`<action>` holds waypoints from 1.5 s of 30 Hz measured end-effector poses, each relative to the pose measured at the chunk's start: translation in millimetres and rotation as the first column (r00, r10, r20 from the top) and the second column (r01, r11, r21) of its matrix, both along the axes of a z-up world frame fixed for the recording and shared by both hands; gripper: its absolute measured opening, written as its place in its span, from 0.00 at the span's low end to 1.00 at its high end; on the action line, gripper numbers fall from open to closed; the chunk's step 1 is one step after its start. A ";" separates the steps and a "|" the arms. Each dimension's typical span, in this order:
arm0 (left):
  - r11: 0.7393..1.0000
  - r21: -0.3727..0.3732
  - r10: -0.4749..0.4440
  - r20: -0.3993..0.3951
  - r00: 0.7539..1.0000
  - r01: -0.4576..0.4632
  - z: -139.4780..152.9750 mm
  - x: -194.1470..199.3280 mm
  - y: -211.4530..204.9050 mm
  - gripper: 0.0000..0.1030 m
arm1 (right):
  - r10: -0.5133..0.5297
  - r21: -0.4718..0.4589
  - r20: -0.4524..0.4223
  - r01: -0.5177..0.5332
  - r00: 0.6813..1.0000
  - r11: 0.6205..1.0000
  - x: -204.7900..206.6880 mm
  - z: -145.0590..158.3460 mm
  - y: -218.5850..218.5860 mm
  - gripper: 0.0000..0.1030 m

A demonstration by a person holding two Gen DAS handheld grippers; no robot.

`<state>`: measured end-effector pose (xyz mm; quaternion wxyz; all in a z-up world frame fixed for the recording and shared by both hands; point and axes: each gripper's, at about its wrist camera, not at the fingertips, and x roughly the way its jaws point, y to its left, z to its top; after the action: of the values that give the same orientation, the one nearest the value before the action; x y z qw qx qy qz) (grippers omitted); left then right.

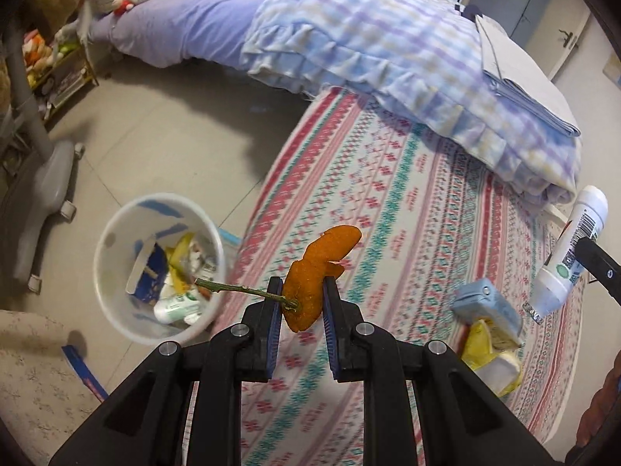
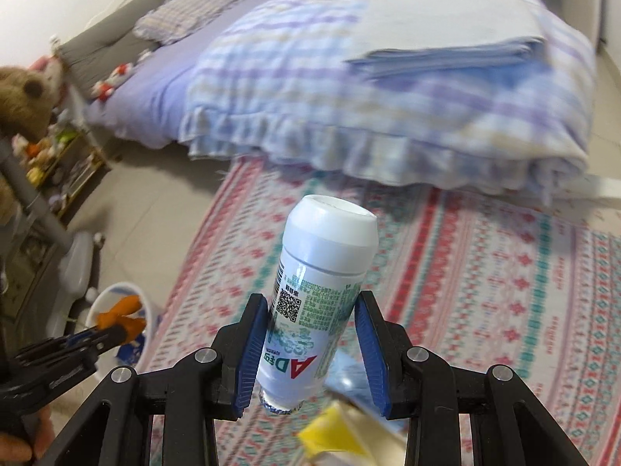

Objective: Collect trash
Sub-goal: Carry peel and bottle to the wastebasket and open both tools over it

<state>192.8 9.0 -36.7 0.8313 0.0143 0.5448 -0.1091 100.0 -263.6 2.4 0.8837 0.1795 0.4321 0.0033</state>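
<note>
On the tile floor just off the rug's left edge stands the white bin, already holding scraps. My left gripper pinches an orange peel with its green stem above that edge. My right gripper clamps a white bottle above the rug's middle.

The peel is bright orange with a green stem. The bottle is white with green print and a red letter. The bin is white with blue marks. The rug has red, pink and teal bands on cream. The quilt is checked in blue, lilac and pale yellow. The gripper pads are blue on black.
</note>
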 end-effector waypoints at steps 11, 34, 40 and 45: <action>0.999 0.029 0.022 0.020 1.000 -0.023 -5.3 0.8 38.6 0.20 | 0.153 -0.061 0.027 -0.151 0.988 0.987 11.5 -9.2 67.8 0.40; 0.974 -0.018 0.216 -0.197 0.956 -0.224 -67.2 39.4 165.7 0.21 | 0.335 -0.156 0.019 -0.329 0.942 0.932 41.7 -43.6 171.5 0.40; 0.980 0.010 0.195 -0.250 0.948 -0.199 -87.3 47.4 160.8 0.33 | 0.356 -0.164 0.007 -0.350 0.934 0.922 49.6 -52.8 194.1 0.40; 0.968 -0.035 0.232 -0.266 0.936 -0.249 -81.7 47.0 175.1 0.47 | 0.374 -0.170 0.009 -0.367 0.927 0.914 51.7 -57.7 209.3 0.40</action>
<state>239.8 184.2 -118.3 0.7599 -0.0953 0.6425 -0.0261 151.7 -54.2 -55.2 0.8877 0.0205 0.4386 0.1387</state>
